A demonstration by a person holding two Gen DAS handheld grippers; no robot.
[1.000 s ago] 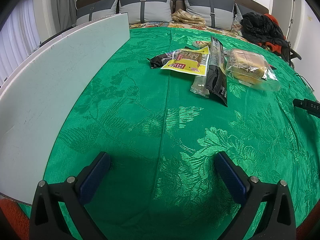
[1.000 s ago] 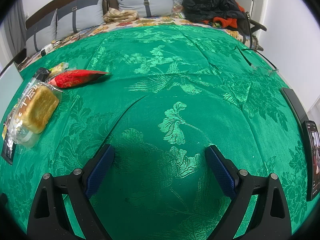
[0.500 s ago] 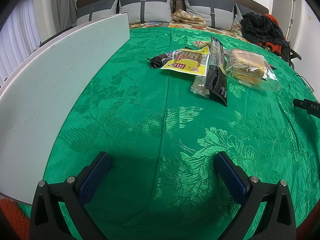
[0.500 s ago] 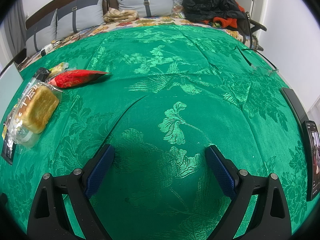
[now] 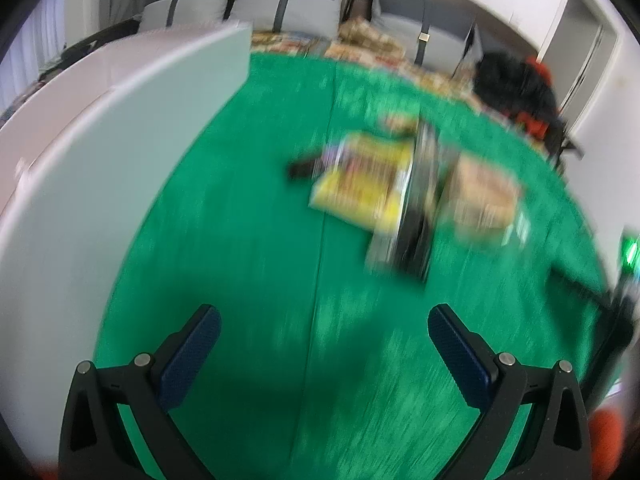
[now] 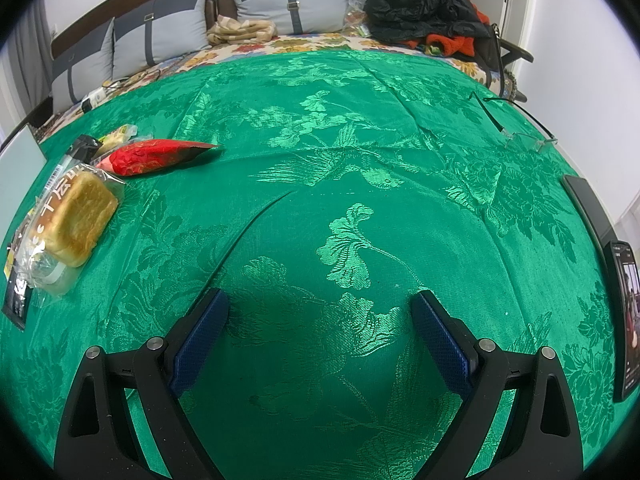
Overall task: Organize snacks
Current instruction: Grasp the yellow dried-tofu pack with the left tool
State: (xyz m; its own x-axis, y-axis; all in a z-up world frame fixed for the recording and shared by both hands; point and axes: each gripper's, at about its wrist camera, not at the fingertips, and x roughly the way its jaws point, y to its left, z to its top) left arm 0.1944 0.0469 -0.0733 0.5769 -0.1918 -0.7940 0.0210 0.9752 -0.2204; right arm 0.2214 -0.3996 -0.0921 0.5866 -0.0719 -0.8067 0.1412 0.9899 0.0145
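Nearest the cameras, the left tool and the right tool are both held wide open over the green cloth with nothing gripped — the task is judged to be at its very start, in the approach, as the left view is smeared by motion. Farther off, the snacks are seen in a loose cluster on the cloth: a yellow packet overlapped by a black packet, with the bread just beside and a red packet beyond it. For the next move, one packet would probably have to be singled out and the left tool lowered astride its edge, the overlap being minded — a white board is seen at the left.
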